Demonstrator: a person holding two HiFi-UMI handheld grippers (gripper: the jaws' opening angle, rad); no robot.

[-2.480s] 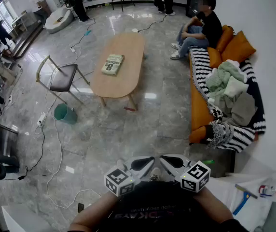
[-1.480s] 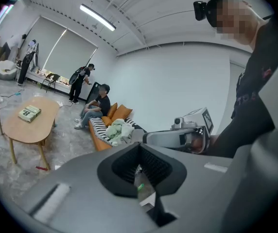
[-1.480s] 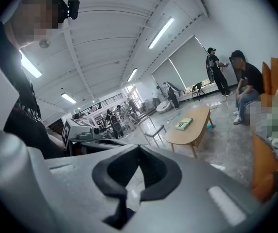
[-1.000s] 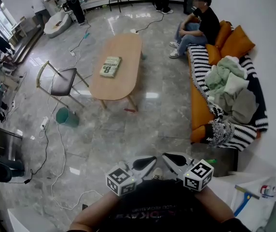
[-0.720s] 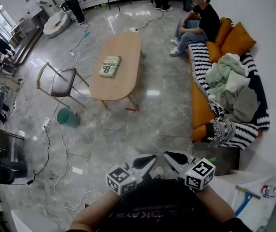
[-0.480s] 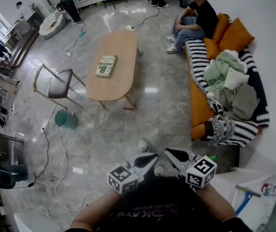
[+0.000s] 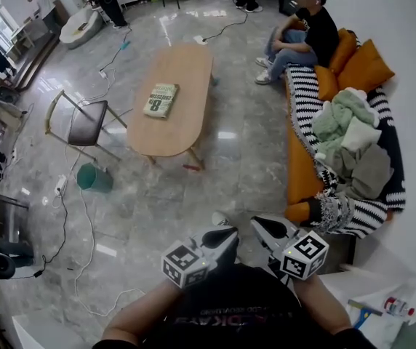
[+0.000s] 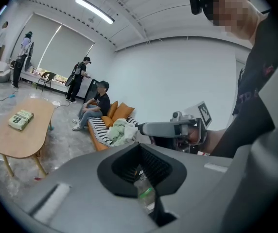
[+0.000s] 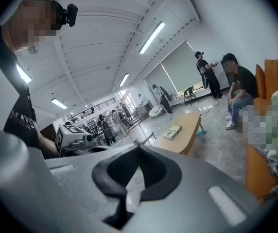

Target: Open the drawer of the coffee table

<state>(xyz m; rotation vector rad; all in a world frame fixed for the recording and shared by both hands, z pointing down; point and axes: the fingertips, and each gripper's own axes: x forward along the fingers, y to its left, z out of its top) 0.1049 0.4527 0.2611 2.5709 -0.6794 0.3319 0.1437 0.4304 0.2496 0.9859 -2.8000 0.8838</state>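
Pale wooden and oval, the desk [image 7: 186, 78] stands well apart in the upper centre of the head view. No drawer front shows from here, so coming up on the wrong side is a risk. Thin white cables [image 7: 86, 217] trailing over the grey floor could snag a foot. The left tongs [image 7: 226, 233] and right tongs [image 7: 260, 224] sit clenched and empty at lower centre. A green-and-white book [image 7: 161, 100] on the desk shows a large "8"; its other print is too small to read.

My black short-sleeved T-shirt [image 7: 226, 307] shows faint lettering across the chest. My left gripper [image 7: 230, 233] and right gripper [image 7: 256, 224] are grey, each carrying a white cube [image 7: 185, 262] with black square markers.
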